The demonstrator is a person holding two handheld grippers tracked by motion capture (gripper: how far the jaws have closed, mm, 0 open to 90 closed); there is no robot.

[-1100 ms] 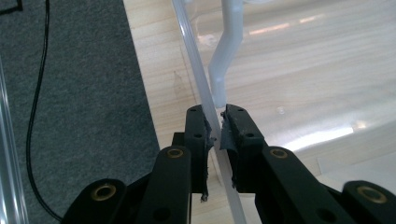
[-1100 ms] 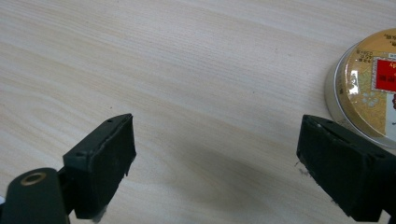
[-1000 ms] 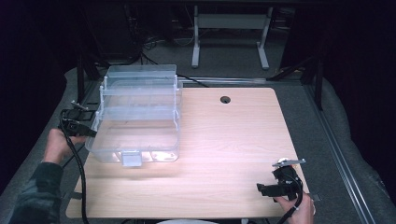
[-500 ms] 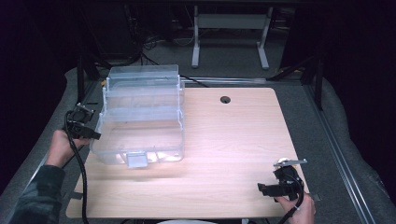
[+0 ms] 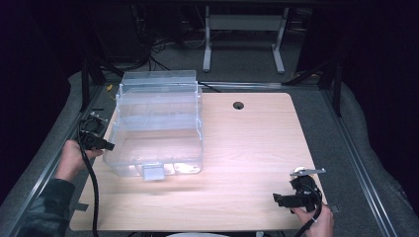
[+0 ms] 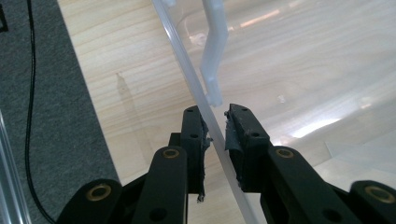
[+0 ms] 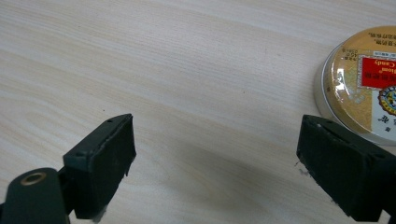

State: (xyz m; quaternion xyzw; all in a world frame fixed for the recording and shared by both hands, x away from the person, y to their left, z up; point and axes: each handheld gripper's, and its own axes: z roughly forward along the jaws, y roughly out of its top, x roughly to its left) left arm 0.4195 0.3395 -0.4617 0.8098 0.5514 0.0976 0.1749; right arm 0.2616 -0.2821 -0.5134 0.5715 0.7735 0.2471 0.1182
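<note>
Left hand-held gripper (image 6: 215, 135) nearly closed, jaws pinching the clear plastic organizer box (image 5: 158, 126) by its side wall. Right hand-held gripper (image 7: 215, 172) wide open, empty, over the bench (image 7: 187, 70); round candy tin (image 7: 359, 84) just beyond its right jaw.

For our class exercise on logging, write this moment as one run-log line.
left gripper: shut on clear storage box wall | right gripper: open, above bare table | round tin: beside right fingers, untouched
</note>
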